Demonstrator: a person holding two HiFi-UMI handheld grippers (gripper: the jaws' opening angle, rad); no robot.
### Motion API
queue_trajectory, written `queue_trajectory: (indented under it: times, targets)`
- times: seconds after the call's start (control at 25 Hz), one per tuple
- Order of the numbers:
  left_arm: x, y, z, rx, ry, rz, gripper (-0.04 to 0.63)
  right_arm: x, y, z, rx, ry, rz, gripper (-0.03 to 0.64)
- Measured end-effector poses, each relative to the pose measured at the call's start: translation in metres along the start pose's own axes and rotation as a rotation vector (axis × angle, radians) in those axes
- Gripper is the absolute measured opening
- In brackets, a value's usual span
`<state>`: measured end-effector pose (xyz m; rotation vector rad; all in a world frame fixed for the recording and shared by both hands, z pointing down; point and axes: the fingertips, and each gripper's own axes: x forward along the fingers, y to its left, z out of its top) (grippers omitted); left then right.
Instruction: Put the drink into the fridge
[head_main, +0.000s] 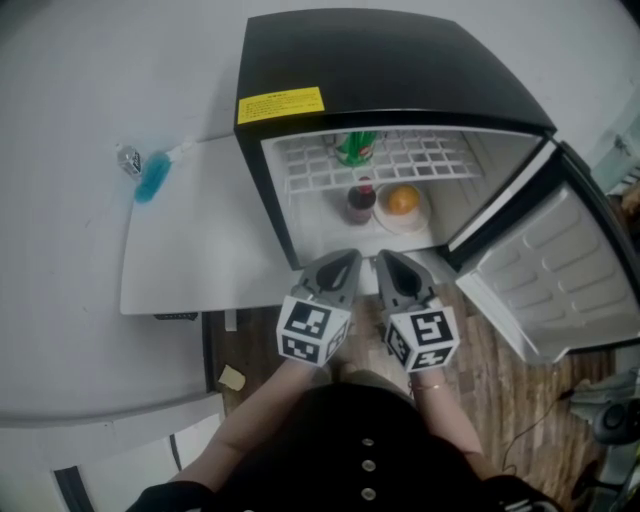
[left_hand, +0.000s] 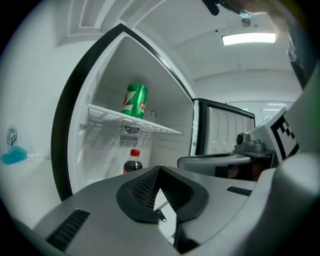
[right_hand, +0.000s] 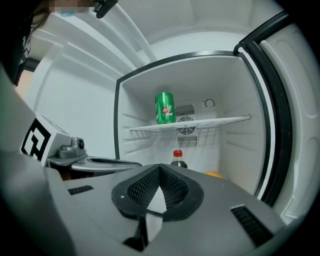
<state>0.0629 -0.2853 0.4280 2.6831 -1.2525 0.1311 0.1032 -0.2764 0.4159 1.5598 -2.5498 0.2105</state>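
Observation:
A black mini fridge (head_main: 380, 70) stands open in front of me. On its wire shelf (head_main: 440, 160) is a green soda can (head_main: 356, 147) (left_hand: 135, 100) (right_hand: 164, 107). Below, on the fridge floor, a cola bottle with a red cap (head_main: 361, 200) (left_hand: 133, 161) (right_hand: 177, 158) stands next to an orange (head_main: 402, 200) (right_hand: 214, 174) on a white plate. My left gripper (head_main: 345, 258) (left_hand: 159, 170) and right gripper (head_main: 385, 258) (right_hand: 160, 167) hover side by side just outside the opening. Both are shut and hold nothing.
The fridge door (head_main: 560, 270) swings out to the right, close beside my right gripper. A white surface (head_main: 190, 240) adjoins the fridge on the left, with a blue brush (head_main: 152, 178) near its far corner. Wooden floor (head_main: 490, 370) lies below.

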Motion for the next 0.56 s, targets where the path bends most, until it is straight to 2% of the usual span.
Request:
queue_trajectory:
  times: [0.24,0.36,0.56]
  targets:
    - [-0.002,-0.003,-0.002,-0.011,0.003,-0.008,0.006,-0.002,-0.002,-0.002,0.001,0.005,-0.01,0.008]
    - [-0.002,-0.004,-0.005,-0.038,0.003,-0.013,0.006,-0.001,0.002,-0.003,-0.003,0.013,0.006,0.008]
    - [-0.003,-0.004,-0.007,-0.04,0.009,-0.017,0.006,-0.001,0.009,-0.006,0.006,0.016,0.028,0.008]
